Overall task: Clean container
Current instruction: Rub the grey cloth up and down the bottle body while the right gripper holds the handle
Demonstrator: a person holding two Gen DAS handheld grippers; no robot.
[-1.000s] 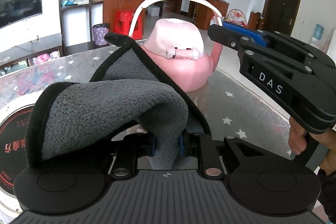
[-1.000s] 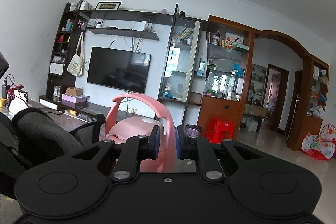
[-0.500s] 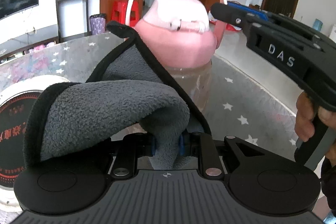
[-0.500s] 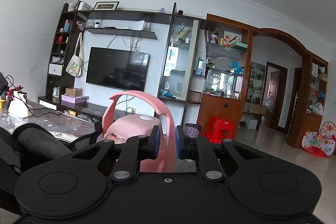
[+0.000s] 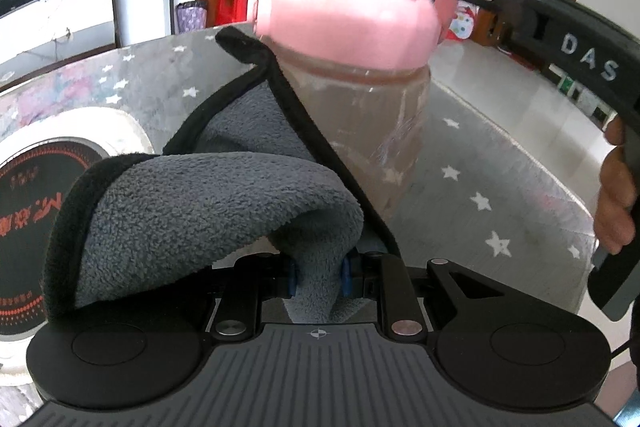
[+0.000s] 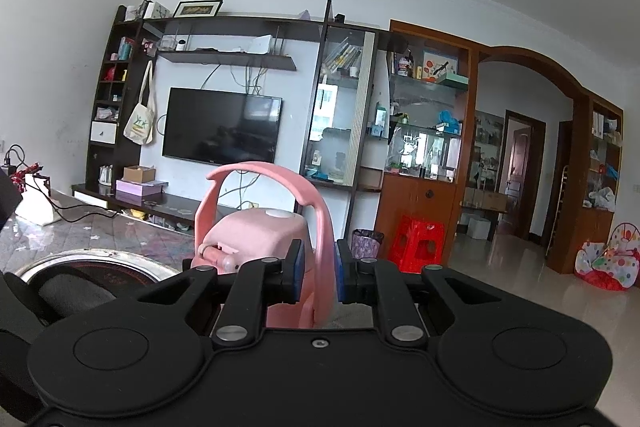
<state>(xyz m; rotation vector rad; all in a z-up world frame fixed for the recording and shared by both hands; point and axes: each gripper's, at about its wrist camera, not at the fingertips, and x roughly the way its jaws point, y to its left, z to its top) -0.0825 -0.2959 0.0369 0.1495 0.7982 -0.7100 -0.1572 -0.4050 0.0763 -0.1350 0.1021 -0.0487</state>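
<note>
The left tongs [image 5: 318,277] are pinched on a fold of grey cloth [image 5: 208,211] with a black hem. The cloth bulges up over the jaws, and its far edge lies against the clear side of the container [image 5: 360,115]. The right tongs [image 6: 316,273] are clamped on the container's pink carry handle [image 6: 316,211], which arches over the pink lid [image 6: 256,231]. In the left wrist view these tongs come in from the right at lid height, with a hand [image 5: 614,195] wrapped around their grip.

The container is a see-through bottle with a pink cap, standing upright on the table [image 5: 480,171], a grey surface with white stars, near its far edge. Toward the table's left side sits a round cooktop [image 5: 44,187] with a pale rim and red markings.
</note>
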